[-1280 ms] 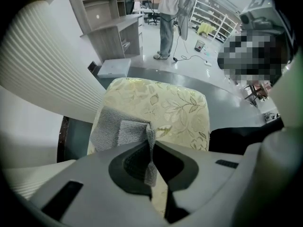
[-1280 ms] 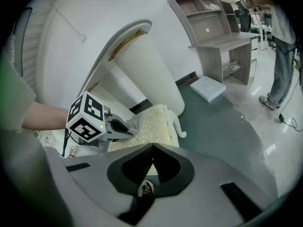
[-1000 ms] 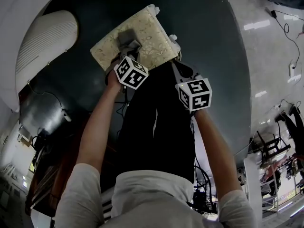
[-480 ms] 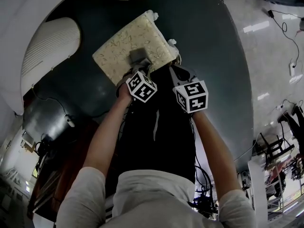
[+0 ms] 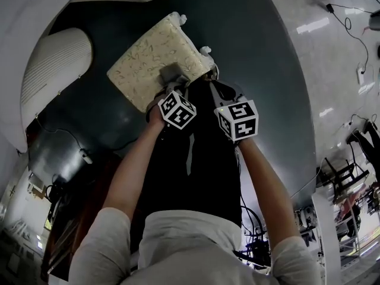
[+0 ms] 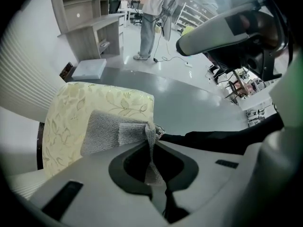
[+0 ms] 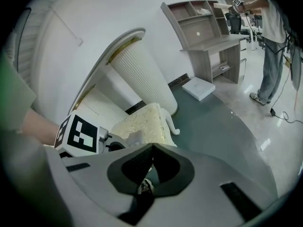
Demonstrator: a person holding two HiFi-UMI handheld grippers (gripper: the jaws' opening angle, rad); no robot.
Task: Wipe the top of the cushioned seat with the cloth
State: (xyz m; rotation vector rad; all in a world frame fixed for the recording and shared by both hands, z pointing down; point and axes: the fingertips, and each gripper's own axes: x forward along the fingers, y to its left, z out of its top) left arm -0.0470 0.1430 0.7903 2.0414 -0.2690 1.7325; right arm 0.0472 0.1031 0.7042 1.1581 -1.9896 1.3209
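The cushioned seat [image 5: 148,55] is a small stool with a cream floral top and white legs, standing on dark flooring. A folded grey cloth [image 5: 173,72] lies on its near edge. My left gripper [image 5: 171,85] is shut on the cloth and presses it on the seat. In the left gripper view the cloth [image 6: 110,130] spreads over the seat [image 6: 85,105] and a fold runs back between the jaws of the left gripper [image 6: 151,132]. My right gripper [image 5: 220,95] hovers beside the seat's near corner, shut and empty. In its own view the right gripper [image 7: 152,148] faces the seat [image 7: 142,120].
White ribbed curved furniture [image 5: 52,70] stands left of the seat. The dark round platform [image 5: 261,46] borders a glossy floor with cables [image 5: 356,34]. A grey desk with shelves [image 7: 208,37], a flat white box [image 7: 199,88] and a standing person [image 6: 151,22] lie beyond.
The left gripper has dragged the cloth from the middle of the seat top back to its near edge. The right gripper has stayed beside the seat.
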